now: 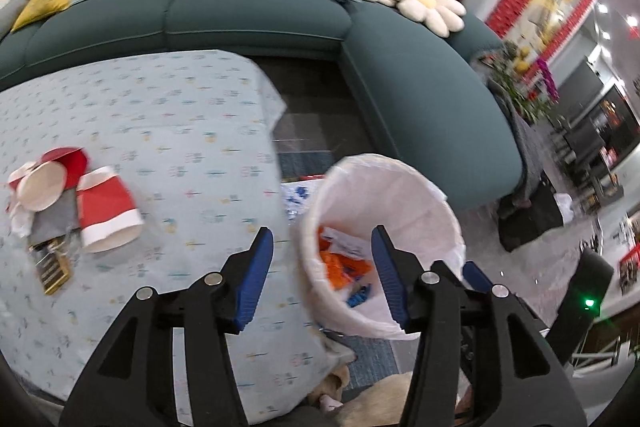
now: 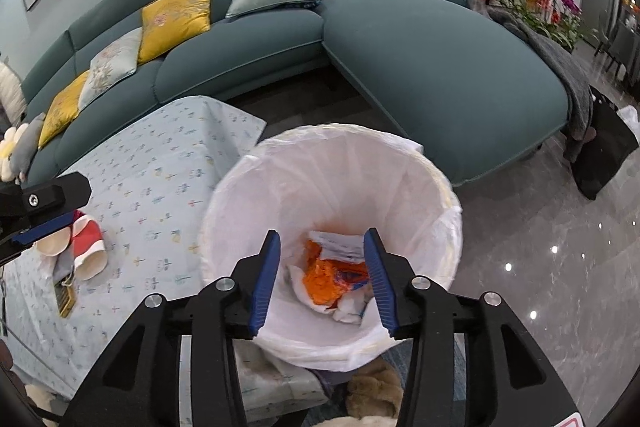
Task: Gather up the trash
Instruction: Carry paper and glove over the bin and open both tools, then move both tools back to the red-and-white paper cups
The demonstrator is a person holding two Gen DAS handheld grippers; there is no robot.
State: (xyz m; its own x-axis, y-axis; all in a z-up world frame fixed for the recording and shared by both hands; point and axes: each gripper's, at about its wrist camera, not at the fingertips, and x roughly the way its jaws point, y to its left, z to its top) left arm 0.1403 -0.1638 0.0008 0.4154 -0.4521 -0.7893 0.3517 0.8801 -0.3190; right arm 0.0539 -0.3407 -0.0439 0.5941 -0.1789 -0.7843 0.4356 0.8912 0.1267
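A bin with a white liner (image 1: 400,195) (image 2: 340,179) stands on the floor by the table's right edge; orange and white trash (image 2: 332,275) lies in its bottom. Red and white paper cups (image 1: 106,209) (image 2: 90,247), a paper bowl (image 1: 42,185), grey cloth and a dark wrapper (image 1: 50,267) lie at the table's left. My left gripper (image 1: 322,237) is open and empty over the table edge and bin rim. My right gripper (image 2: 322,241) is open and empty above the bin's mouth. The left gripper (image 2: 44,205) also shows at the left of the right wrist view.
The table carries a light blue patterned cloth (image 1: 180,131) (image 2: 160,167). A teal sectional sofa (image 1: 280,15) (image 2: 420,59) with cushions curves behind. A dark glossy floor (image 2: 540,267) lies to the right. Something beige and furry (image 2: 372,391) sits under the bin's near side.
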